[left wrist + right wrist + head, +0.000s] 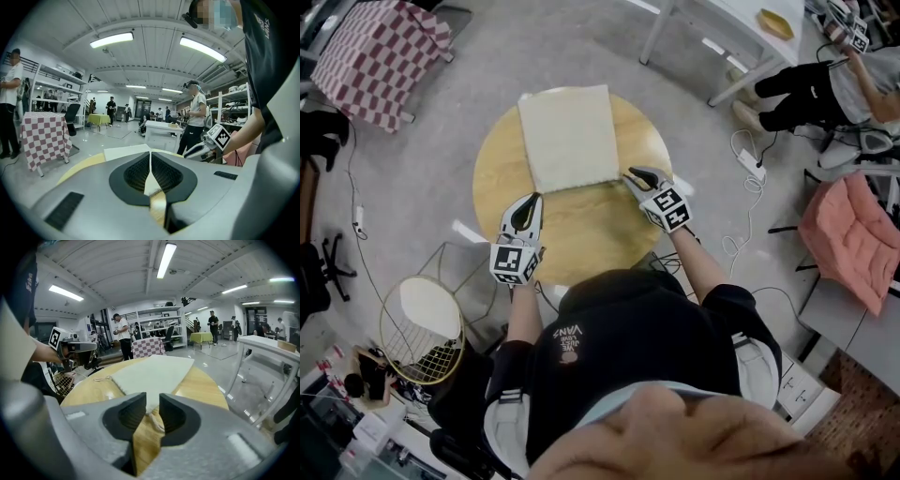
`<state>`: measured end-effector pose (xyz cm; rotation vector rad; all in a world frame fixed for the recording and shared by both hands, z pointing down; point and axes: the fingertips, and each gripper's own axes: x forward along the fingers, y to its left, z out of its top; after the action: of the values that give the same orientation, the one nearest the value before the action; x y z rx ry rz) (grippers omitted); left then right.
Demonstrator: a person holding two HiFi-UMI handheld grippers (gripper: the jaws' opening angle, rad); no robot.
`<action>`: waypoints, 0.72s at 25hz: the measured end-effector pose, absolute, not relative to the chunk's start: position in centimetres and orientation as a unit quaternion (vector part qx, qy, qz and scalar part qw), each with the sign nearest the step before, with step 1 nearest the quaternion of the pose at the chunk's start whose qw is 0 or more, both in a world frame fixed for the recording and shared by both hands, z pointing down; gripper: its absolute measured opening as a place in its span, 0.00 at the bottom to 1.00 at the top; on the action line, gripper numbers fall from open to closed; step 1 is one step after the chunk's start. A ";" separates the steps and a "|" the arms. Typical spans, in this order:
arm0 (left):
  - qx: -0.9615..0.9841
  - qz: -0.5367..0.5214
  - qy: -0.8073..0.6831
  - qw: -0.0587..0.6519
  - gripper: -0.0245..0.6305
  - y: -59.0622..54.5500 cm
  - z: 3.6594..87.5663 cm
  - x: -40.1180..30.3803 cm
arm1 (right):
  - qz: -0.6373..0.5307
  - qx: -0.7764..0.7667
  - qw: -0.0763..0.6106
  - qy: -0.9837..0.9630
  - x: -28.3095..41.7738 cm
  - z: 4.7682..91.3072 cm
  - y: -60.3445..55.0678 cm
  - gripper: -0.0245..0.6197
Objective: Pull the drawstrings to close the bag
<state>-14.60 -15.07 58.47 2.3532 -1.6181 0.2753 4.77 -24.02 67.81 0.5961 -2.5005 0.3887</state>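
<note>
Jaws of the right tool [152, 401] stand apart with a narrow gap between them. The right drawstring [154, 421] lies on the wood inside that gap and runs up to the near corner of the bag [570, 136]; the pads do not press on it. The left tool [150, 159] has its jaws together on nothing, with its tips pointing across the table [609, 239] toward the bag's other near corner, close by the cloth. The left drawstring [101, 379] shows in the right gripper view as a small loop lying loose on the wood beside that corner. The bag itself lies flat in the middle of the round table, mouth edge toward the person, not yet gathered.

The main risk, as I judge it, is the cord: it is thin and lies flat on the table. The right tool may close above it, or nip the corner of the cloth along with it, and a pull would then drag the whole bag instead of cinching the mouth. The left tool must open before it can take its loop; if it comes in closed, it may push the loop or the bag aside. Nothing weighs the bag down, so a pull from one side alone would probably slide it that way, perhaps to the table's edge, without closing it. Uneven pulls could bunch the mouth on one side. A weak pinch would let the cord slip out under tension.
</note>
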 end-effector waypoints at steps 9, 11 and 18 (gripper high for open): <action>0.813 0.099 -0.555 0.147 0.05 -15.3 59.3 -13.9 | 0.115 0.161 0.330 -0.923 4.3 70.7 -23.4 0.23; 0.812 0.096 -0.555 0.152 0.05 -15.3 59.4 -13.8 | 0.101 0.140 0.350 -0.921 4.2 71.4 -23.1 0.23; 0.810 0.095 -0.557 0.159 0.05 -15.2 59.7 -13.6 | 0.062 0.086 0.407 -0.907 4.4 73.1 -23.0 0.22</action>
<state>-13.61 -15.16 59.74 2.3146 -1.5922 0.2709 4.44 -22.99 73.13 0.2172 -2.2884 0.1566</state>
